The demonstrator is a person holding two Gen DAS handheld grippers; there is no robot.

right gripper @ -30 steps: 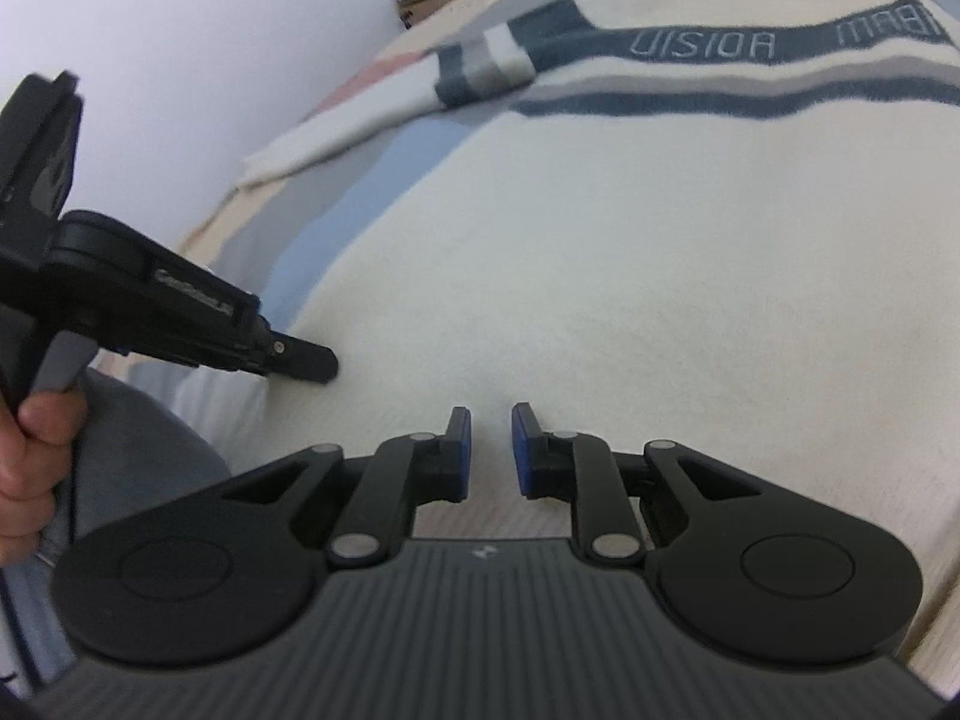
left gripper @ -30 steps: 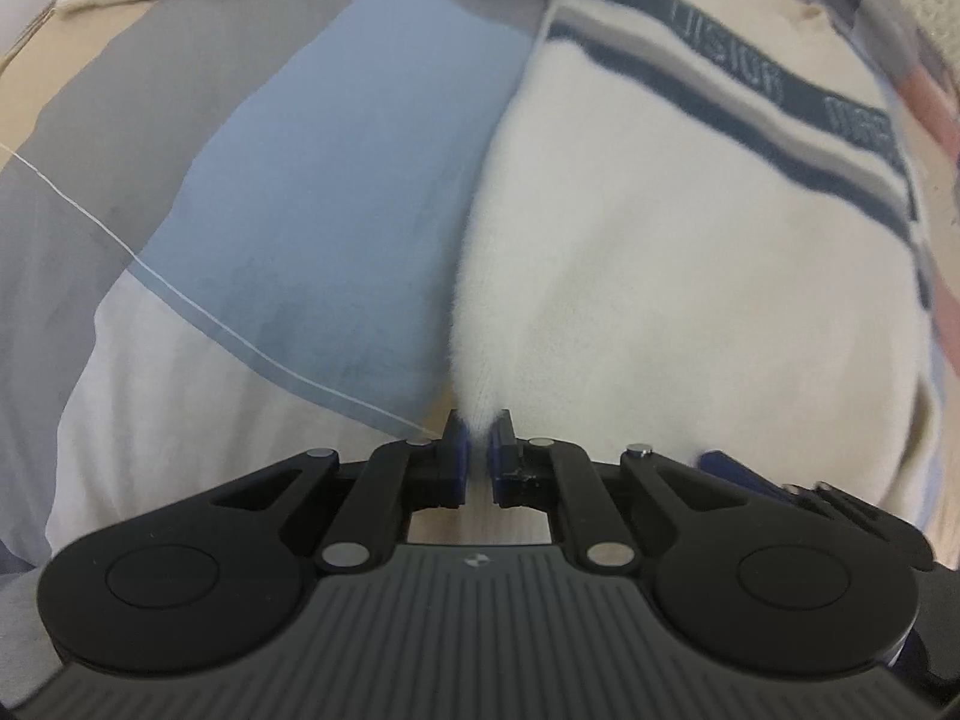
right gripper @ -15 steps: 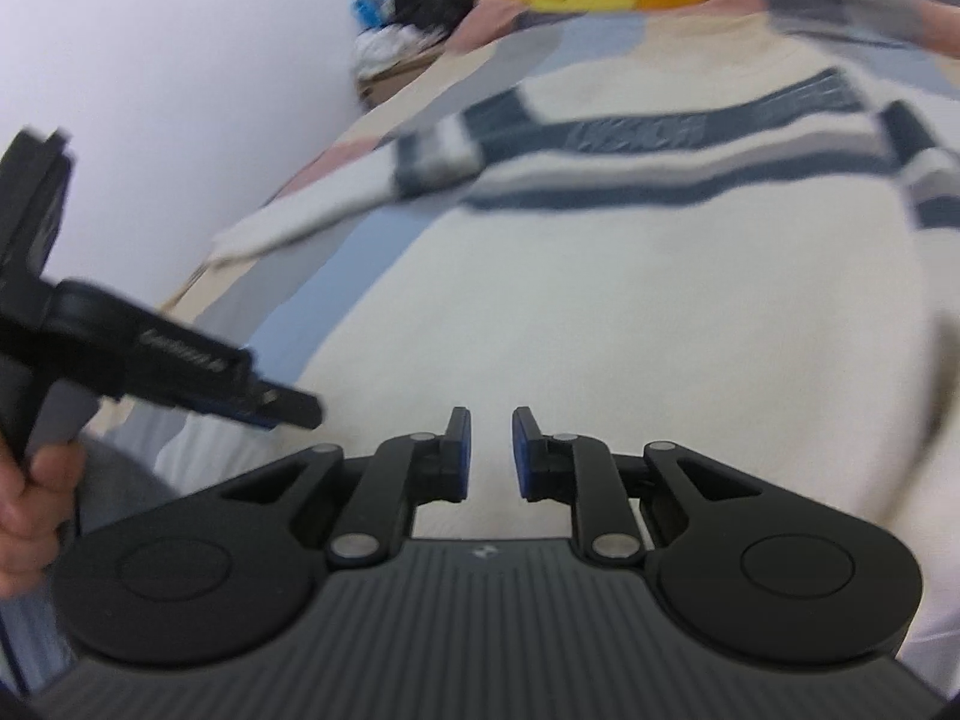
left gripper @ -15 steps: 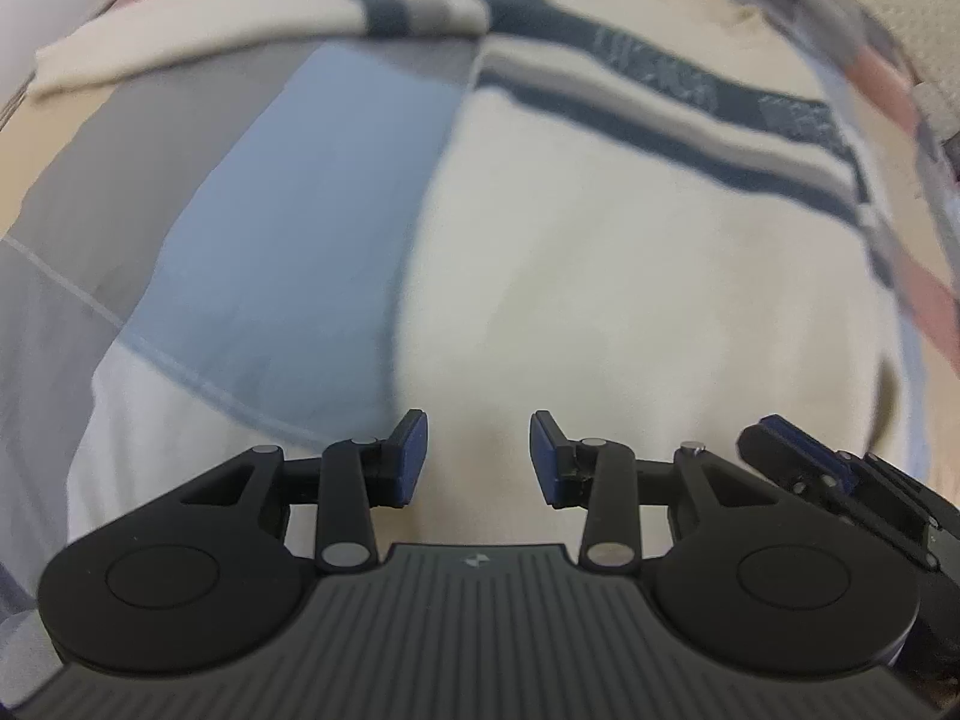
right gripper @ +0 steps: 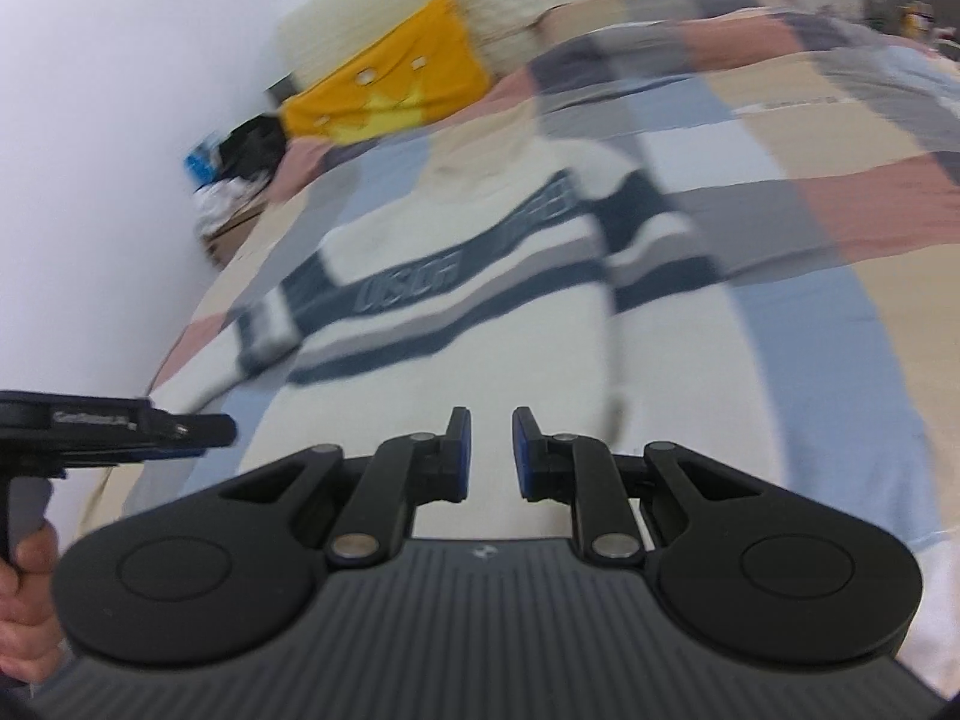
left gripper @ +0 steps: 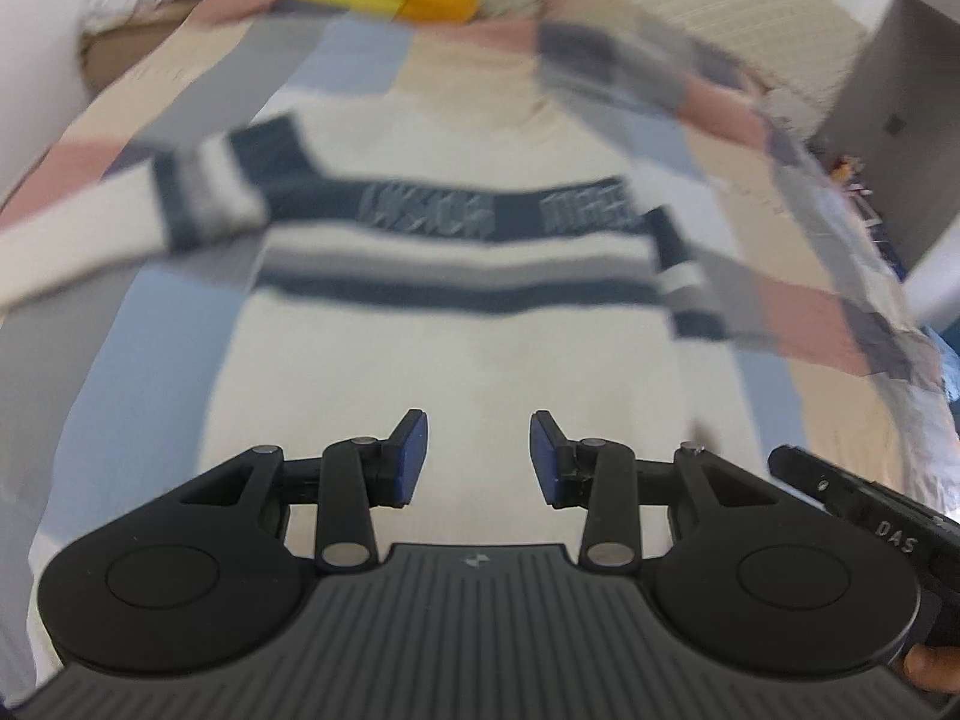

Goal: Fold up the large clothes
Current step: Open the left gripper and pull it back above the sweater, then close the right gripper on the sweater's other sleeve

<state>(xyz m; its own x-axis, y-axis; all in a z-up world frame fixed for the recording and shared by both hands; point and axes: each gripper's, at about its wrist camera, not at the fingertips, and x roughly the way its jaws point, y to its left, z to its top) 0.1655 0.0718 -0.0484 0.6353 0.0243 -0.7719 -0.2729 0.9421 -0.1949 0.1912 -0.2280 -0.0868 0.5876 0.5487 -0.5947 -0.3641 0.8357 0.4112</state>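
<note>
Across the patchwork bedspread (right gripper: 840,138) the sweater (left gripper: 456,360) lay unfolded, sleeves spread; above its hem both the left gripper (left gripper: 478,463) and the right gripper (right gripper: 491,453) hung parted, empty.

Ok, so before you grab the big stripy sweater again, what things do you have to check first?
1. Sweater lies flat on the bed cover, front up: ok.
2. Sleeves: one sleeve lies down along the body's side, the other sleeve sticks out sideways: not ok, not folded in yet.
3. Left gripper holds nothing, jaws apart: ok.
4. Right gripper holds nothing, jaws a narrow gap apart: ok.
5. Both grippers are off the cloth: ok.
6. Bottom hem straight: cannot tell, it is hidden behind the grippers.
</note>
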